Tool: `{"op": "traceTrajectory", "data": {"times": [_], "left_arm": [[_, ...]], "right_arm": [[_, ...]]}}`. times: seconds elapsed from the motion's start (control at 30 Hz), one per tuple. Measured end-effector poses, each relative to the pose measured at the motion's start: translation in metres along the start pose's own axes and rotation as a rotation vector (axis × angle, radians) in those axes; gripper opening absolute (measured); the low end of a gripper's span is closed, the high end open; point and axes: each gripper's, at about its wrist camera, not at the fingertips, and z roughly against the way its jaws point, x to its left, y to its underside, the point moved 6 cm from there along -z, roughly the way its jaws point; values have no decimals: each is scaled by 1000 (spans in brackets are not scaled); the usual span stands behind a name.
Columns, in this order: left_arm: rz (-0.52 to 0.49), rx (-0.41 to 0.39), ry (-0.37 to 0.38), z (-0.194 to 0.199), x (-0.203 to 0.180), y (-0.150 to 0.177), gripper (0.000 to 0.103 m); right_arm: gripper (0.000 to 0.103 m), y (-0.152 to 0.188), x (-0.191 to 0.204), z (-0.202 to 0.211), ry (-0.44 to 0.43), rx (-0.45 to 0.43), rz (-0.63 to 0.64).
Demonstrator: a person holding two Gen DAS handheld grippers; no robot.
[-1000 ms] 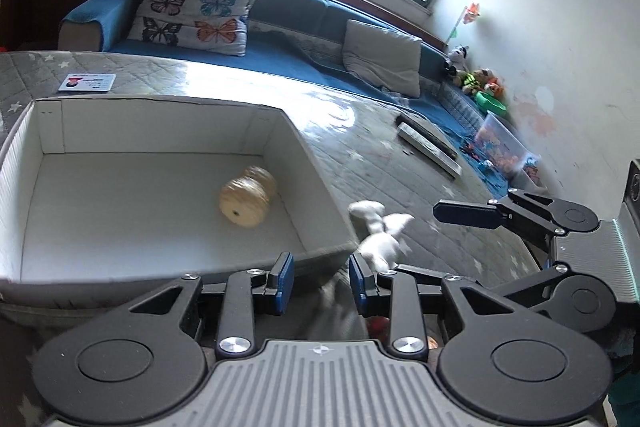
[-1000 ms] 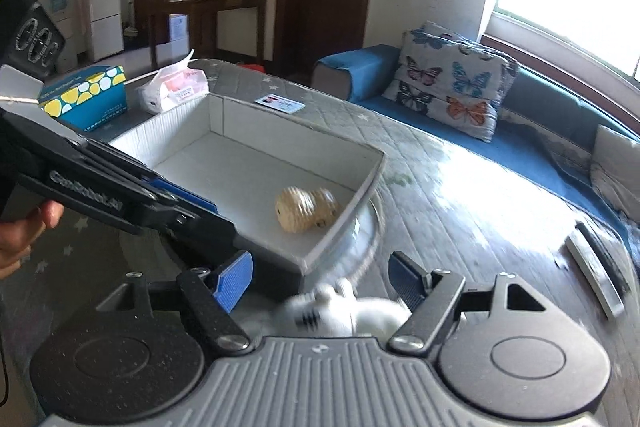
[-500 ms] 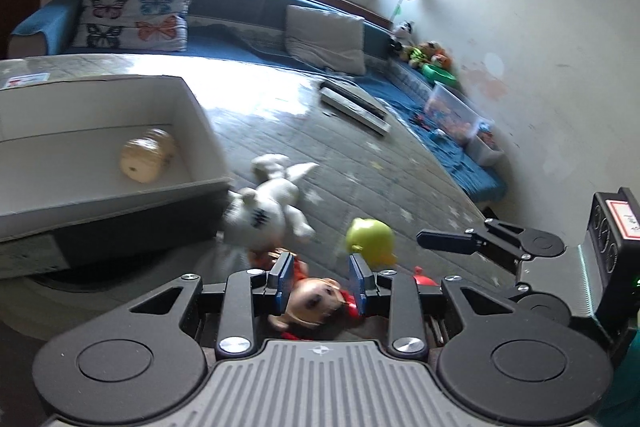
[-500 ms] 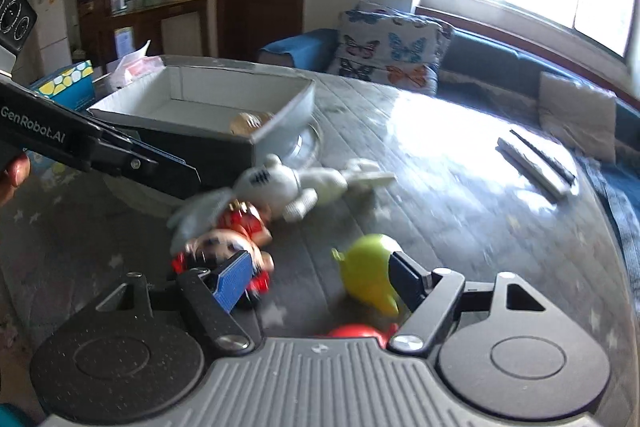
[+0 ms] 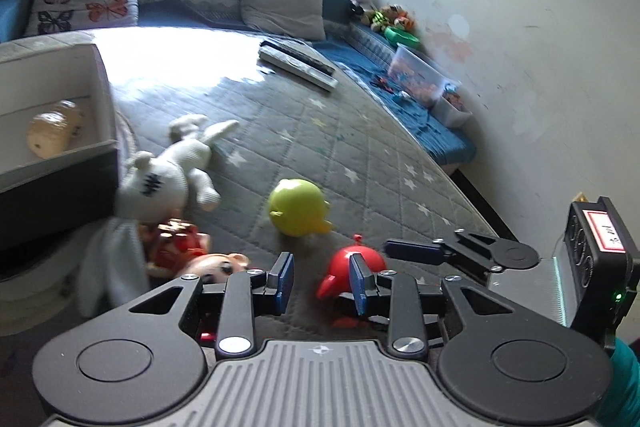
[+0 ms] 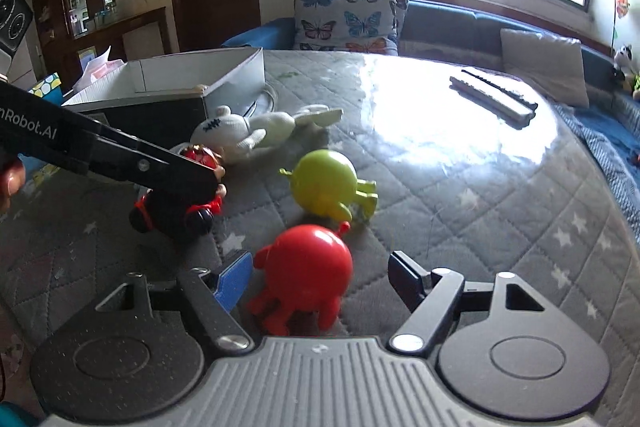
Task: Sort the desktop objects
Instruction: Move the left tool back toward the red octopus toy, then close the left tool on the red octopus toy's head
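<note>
On the grey quilted table lie a white plush rabbit (image 5: 168, 175) (image 6: 248, 129), a green round toy (image 5: 298, 207) (image 6: 324, 189), a red round toy (image 5: 352, 265) (image 6: 308, 273) and a red-clothed doll (image 5: 188, 251) (image 6: 200, 183). The white box (image 5: 60, 99) (image 6: 180, 79) holds a tan wooden toy (image 5: 52, 133). My left gripper (image 5: 320, 283) is open and empty, low over the table between the doll and the red toy. My right gripper (image 6: 320, 279) is open, with the red toy between its fingers.
A flat dark-and-white box (image 5: 298, 61) (image 6: 494, 95) lies at the table's far side. A blue sofa with a butterfly cushion (image 6: 346, 23) runs behind. A tissue pack (image 6: 100, 67) and a spotted box (image 6: 46, 85) stand left of the white box.
Both grippers have pulled back from the white box to the toys near the table's front. The right gripper's fingers have come around the red toy.
</note>
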Motion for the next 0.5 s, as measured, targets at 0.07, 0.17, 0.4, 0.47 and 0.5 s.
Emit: {"op": "traceTrajectory", "data": {"times": [0.07, 0.17, 0.4, 0.47, 0.5], "left_arm": [[-7, 14, 9, -7, -5, 1, 33], [-16, 28, 21, -15, -11, 1, 33], [-25, 51, 37, -27, -16, 0, 33], [-25, 59, 43, -29, -17, 0, 33], [-26, 63, 46, -30, -17, 0, 33]], "right_arm": [[76, 2, -1, -3, -10, 6, -9], [74, 4, -1, -4, -26, 5, -22], [68, 6, 0, -5, -55, 4, -35], [66, 7, 0, -5, -62, 4, -37], [65, 7, 1, -5, -65, 4, -38]]}}
